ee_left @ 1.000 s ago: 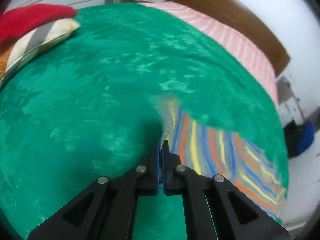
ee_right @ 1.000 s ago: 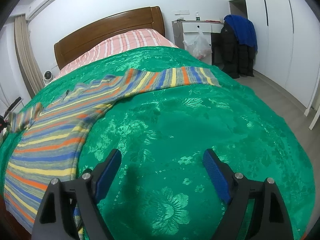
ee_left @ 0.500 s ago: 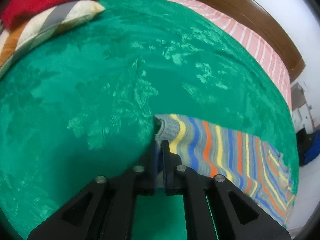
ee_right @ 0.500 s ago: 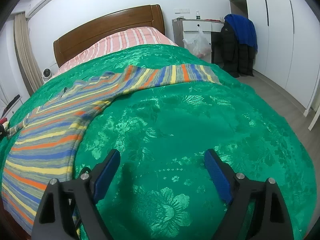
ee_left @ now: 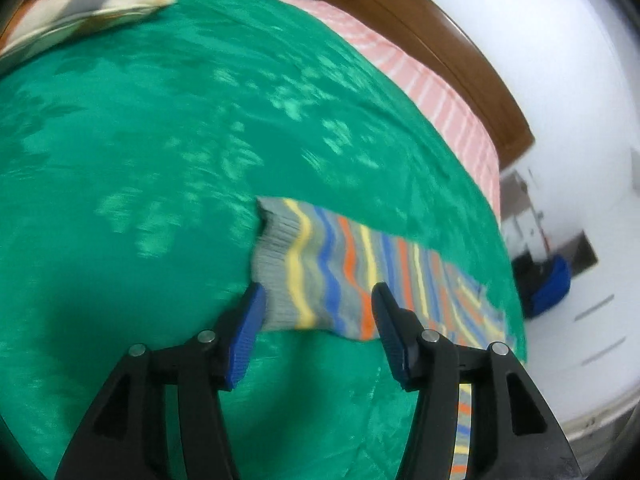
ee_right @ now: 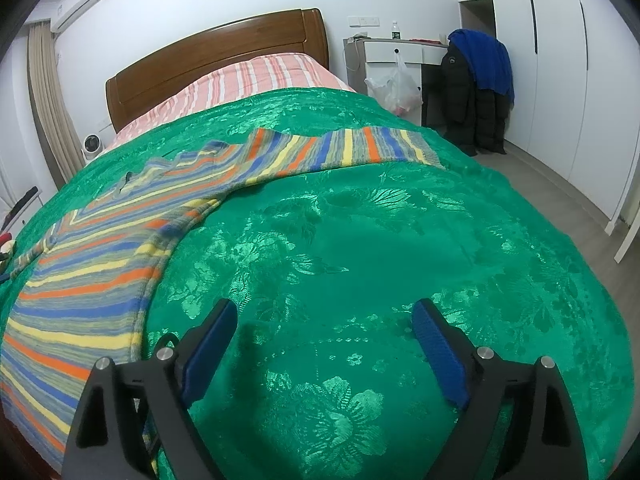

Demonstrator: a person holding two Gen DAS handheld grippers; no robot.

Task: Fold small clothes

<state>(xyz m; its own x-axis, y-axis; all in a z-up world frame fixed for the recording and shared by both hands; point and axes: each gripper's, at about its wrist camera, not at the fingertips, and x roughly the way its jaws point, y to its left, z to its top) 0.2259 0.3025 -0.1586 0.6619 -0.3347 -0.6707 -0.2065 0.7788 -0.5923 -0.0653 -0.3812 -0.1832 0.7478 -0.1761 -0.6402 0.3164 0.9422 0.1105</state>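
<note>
Green bedspread point(ee_right: 360, 240) on bed. Striped sweater point(ee_right: 100, 264) spread flat; sleeve cuff point(ee_left: 280, 256) between left gripper point(ee_left: 318, 320) fingers, opening, pads clear. Sleeve runs right from fingers. Right gripper point(ee_right: 324, 344) wide, empty, sweater left of fingers.

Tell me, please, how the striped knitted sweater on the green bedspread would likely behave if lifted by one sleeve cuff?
The striped knitted sweater would probably hang limp: its sleeve already lies rippled and follows the green bedspread. It looks thin, so likely light. The ribbed grey cuff seems grippy, though the knit may stretch and drag.
</note>
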